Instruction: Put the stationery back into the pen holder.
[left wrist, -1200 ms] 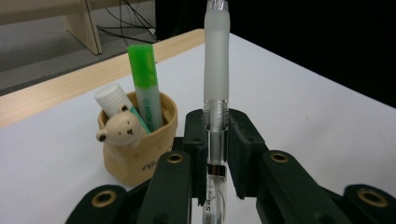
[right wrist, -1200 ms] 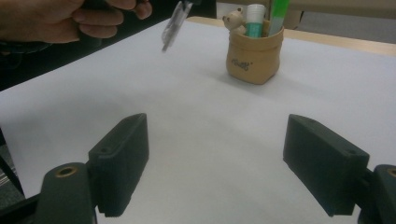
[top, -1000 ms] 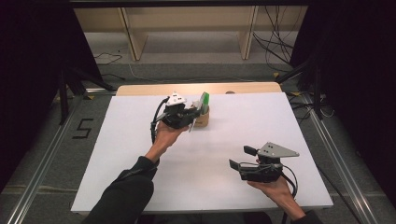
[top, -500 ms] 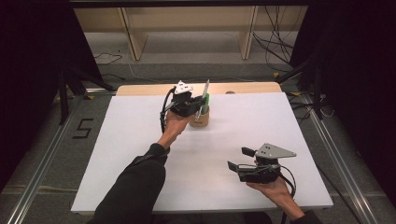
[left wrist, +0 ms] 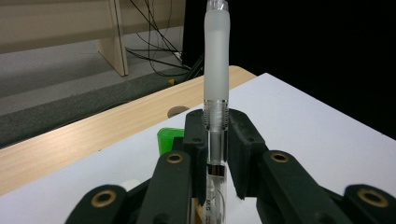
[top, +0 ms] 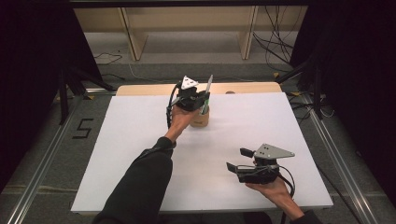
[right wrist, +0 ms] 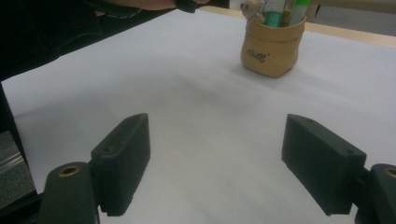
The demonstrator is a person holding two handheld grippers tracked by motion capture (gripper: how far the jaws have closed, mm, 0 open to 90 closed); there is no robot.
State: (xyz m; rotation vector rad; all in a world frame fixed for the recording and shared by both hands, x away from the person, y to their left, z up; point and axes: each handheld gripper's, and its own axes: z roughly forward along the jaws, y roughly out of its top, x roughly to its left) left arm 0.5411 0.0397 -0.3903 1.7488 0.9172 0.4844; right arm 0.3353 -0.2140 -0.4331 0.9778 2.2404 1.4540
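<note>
My left gripper (top: 202, 100) is shut on a clear pen (top: 208, 87) with a frosted upper part. It holds the pen nearly upright over a tan fabric pouch (top: 200, 119) at the back middle of the white sheet. In the left gripper view the pen (left wrist: 216, 88) stands clamped between the black pads, and a green item (left wrist: 169, 139) from the pouch shows just behind the jaws. My right gripper (top: 238, 159) rests in a hand near the front right, open and holding nothing. In the right gripper view (right wrist: 217, 137) the wide jaws point toward the pouch (right wrist: 272, 51), which holds several pens.
The white sheet (top: 116, 154) covers most of a wooden table, whose bare strip (top: 140, 88) runs along the back with a round hole (top: 229, 92). Behind it are wooden shelf legs (top: 135, 42) and loose cables (top: 275, 32). Metal rails (top: 42, 158) flank the table.
The left hand has carried the pen away from the person and to the right, over the pouch, and the pen now stands more upright. The right hand has stayed put.
</note>
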